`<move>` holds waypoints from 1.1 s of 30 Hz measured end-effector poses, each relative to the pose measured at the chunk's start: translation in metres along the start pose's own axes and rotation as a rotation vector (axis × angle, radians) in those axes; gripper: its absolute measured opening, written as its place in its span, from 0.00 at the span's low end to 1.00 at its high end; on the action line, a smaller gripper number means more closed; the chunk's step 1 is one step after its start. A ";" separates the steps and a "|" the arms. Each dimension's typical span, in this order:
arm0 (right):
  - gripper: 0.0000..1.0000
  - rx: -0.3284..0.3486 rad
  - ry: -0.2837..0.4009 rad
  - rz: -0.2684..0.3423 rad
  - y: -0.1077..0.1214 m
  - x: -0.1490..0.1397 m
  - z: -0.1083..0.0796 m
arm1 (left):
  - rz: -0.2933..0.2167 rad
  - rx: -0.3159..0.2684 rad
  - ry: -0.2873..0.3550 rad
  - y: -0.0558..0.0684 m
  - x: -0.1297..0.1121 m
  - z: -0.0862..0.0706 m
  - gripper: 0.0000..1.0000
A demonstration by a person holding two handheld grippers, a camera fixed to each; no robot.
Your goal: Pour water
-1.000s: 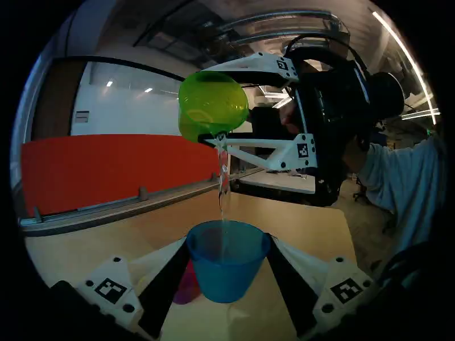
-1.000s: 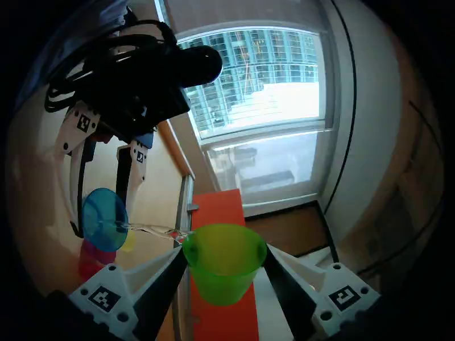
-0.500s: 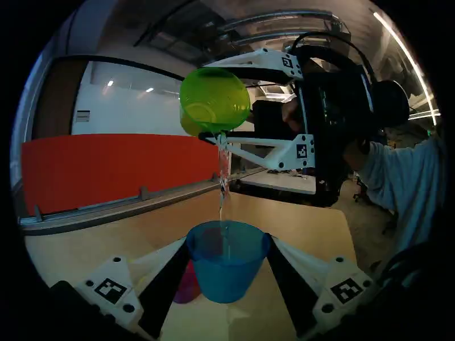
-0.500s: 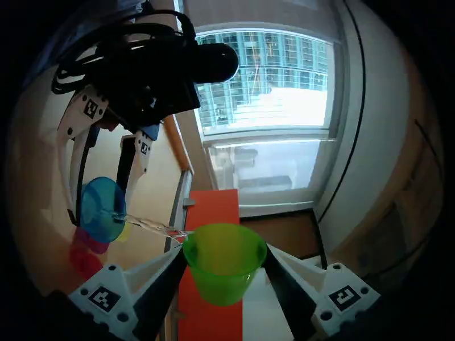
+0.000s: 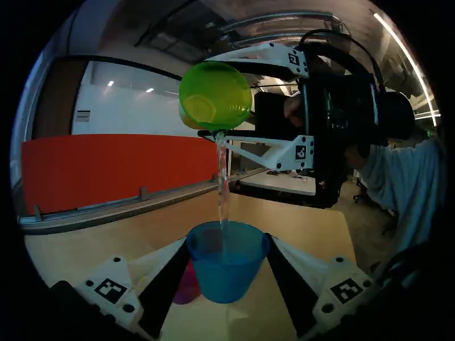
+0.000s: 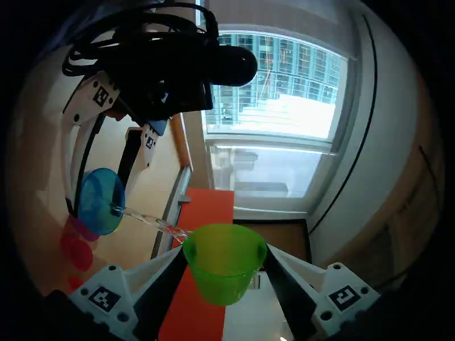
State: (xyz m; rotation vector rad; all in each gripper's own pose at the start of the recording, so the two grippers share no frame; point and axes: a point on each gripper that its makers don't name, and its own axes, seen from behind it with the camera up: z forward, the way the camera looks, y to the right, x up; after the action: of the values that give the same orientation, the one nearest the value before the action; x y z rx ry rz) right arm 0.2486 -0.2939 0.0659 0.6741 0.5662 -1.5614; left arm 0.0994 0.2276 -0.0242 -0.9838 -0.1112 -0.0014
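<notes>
- My right gripper [image 6: 224,253] is clamped on the green cup [image 5: 215,95]. The cup has tipped further over the last second, and its base now turns more toward my left camera, at 12 o'clock above the blue cup [image 5: 227,261].
- My left gripper [image 5: 227,253] grips that blue cup upright. The stream [image 5: 222,182] falls unbroken into it, and the level looks higher, though the tinted wall makes that hard to judge.
- I judge the pour is well along, with the steeper tilt draining what remains.
- A pale wooden table [image 5: 296,219] lies beneath, with a pink cup [image 5: 185,287] at 8 o'clock of the blue one. An orange panel [image 5: 114,165] sits at 9 o'clock. In the right gripper view a bright window [image 6: 278,96] is at 12 o'clock.
</notes>
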 end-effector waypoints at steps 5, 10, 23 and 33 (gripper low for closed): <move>0.92 -0.003 0.000 -0.048 0.000 0.006 0.001 | -0.001 0.000 -0.001 0.000 -0.001 0.000 0.89; 0.92 -0.006 0.004 -0.095 0.001 0.013 0.001 | -0.004 0.001 -0.001 -0.001 -0.002 0.001 0.89; 0.92 0.001 0.008 -0.148 -0.002 0.025 -0.002 | -0.007 -0.001 0.004 -0.001 -0.002 0.002 0.89; 0.92 0.003 0.009 -0.146 -0.004 0.023 -0.002 | -0.007 0.000 0.004 -0.001 -0.002 0.002 0.89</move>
State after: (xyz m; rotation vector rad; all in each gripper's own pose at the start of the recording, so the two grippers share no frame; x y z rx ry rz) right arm 0.2441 -0.3083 0.0476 0.6541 0.6320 -1.6956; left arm 0.0975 0.2284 -0.0226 -0.9836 -0.1108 -0.0099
